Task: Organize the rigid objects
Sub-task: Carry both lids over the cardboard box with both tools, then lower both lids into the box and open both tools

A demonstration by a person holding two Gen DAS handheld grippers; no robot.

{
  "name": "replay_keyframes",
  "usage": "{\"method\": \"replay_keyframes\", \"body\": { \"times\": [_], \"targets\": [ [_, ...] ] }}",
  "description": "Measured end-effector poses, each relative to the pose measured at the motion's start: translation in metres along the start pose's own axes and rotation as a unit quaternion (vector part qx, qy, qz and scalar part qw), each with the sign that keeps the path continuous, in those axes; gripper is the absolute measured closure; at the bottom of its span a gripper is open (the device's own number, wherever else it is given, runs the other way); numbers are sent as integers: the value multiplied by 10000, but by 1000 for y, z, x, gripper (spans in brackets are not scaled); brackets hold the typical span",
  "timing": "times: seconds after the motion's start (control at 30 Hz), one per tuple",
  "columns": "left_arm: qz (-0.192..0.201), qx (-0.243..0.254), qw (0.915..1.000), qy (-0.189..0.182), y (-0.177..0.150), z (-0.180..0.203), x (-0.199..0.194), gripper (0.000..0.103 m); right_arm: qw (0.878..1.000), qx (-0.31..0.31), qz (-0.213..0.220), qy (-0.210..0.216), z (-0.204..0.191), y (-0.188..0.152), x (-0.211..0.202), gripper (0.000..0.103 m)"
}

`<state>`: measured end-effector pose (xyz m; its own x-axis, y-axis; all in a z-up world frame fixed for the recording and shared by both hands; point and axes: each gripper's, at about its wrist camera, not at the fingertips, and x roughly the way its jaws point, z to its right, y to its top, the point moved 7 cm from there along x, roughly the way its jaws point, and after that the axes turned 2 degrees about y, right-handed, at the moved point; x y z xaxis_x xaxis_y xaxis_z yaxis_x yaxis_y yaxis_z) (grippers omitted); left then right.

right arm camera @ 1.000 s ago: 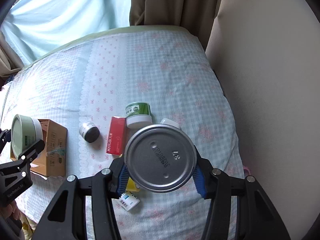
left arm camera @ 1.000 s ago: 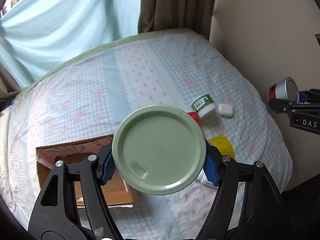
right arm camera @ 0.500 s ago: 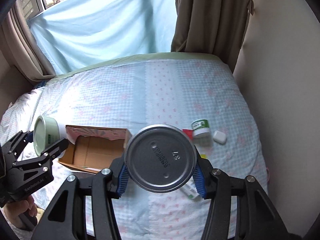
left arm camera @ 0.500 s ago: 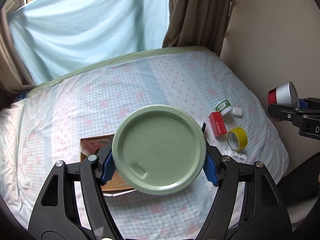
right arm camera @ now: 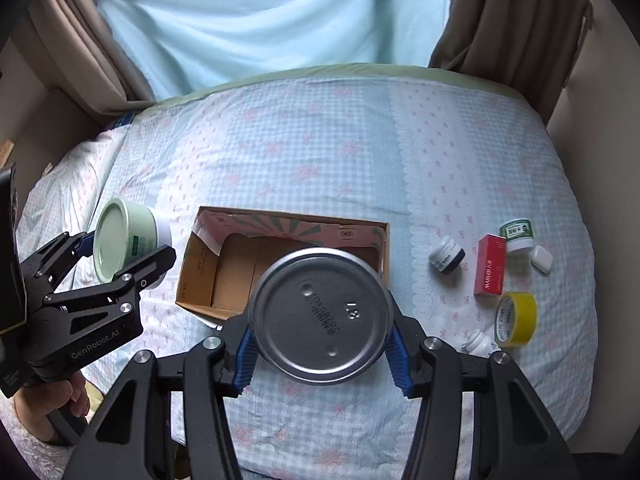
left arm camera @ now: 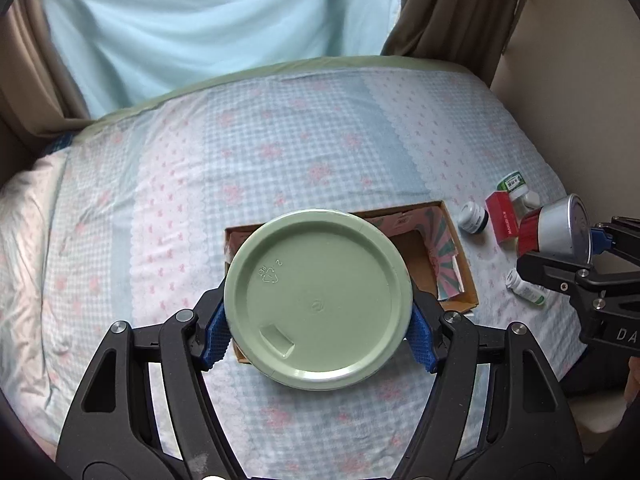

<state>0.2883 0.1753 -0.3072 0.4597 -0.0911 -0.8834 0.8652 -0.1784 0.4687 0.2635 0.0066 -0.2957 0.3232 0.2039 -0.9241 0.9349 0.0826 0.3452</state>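
My left gripper (left arm camera: 318, 334) is shut on a pale green jar (left arm camera: 318, 304), held base toward the camera above the open cardboard box (left arm camera: 460, 280). The jar also shows in the right wrist view (right arm camera: 128, 240). My right gripper (right arm camera: 322, 354) is shut on a silver can with a red label (right arm camera: 322, 316), held above the box's near right corner (right arm camera: 208, 264). The can shows at the right of the left wrist view (left arm camera: 556, 232). Both are held above the bed.
On the checked bedspread (right arm camera: 320, 152), right of the box, lie a small dark jar (right arm camera: 446, 256), a red carton (right arm camera: 490, 266), a green-capped jar (right arm camera: 518, 236), a white case (right arm camera: 542, 260), yellow tape (right arm camera: 516, 320) and a small white bottle (right arm camera: 478, 342). Curtains and a wall stand behind.
Both grippers have pulled back and swung left with their loads. The box now lies under both grippers, and the loose items sit off to the right.
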Motion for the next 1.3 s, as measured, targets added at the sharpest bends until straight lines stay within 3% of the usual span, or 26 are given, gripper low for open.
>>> {"method": "replay_keyframes", "body": {
  "times": [0.3, 0.63, 0.87, 1.07, 1.1, 1.13, 1.17, 1.2, 1.3],
  "targets": [
    [-629, -303, 9973, 227, -8, -28, 82, 35, 9961, -358, -796, 128, -14, 7, 95, 53],
    [-1417, -239, 9891, 319, -17, -31, 186, 35, 9806, -805, -1785, -19, -7, -27, 196, 53],
    [-1730, 162, 9844, 288, -28, -9, 217, 35, 9730, -1169, -1988, 110, -14, -42, 225, 53],
    [-1771, 283, 9835, 256, -25, 2, 221, 34, 9761, -1192, -1805, 200, -15, -46, 225, 53],
    [-1781, 319, 9833, 215, -24, 5, 221, 29, 9769, -1173, -1774, 227, -15, -47, 224, 53],
    [-1751, 333, 9839, 147, -21, 7, 220, 9, 9776, -1128, -1755, 272, -14, -47, 224, 52],
    [-1696, 335, 9849, 110, -18, 9, 217, 0, 9782, -1063, -1753, 343, -14, -48, 223, 38],
    [-1615, 325, 9863, 83, -14, 10, 214, 0, 9792, -1001, -1718, 396, -15, -49, 220, 4],
    [-1658, 324, 9856, 84, -15, 12, 211, 0, 9842, -954, -1435, 394, -14, -48, 211, 0]
  ]
}}
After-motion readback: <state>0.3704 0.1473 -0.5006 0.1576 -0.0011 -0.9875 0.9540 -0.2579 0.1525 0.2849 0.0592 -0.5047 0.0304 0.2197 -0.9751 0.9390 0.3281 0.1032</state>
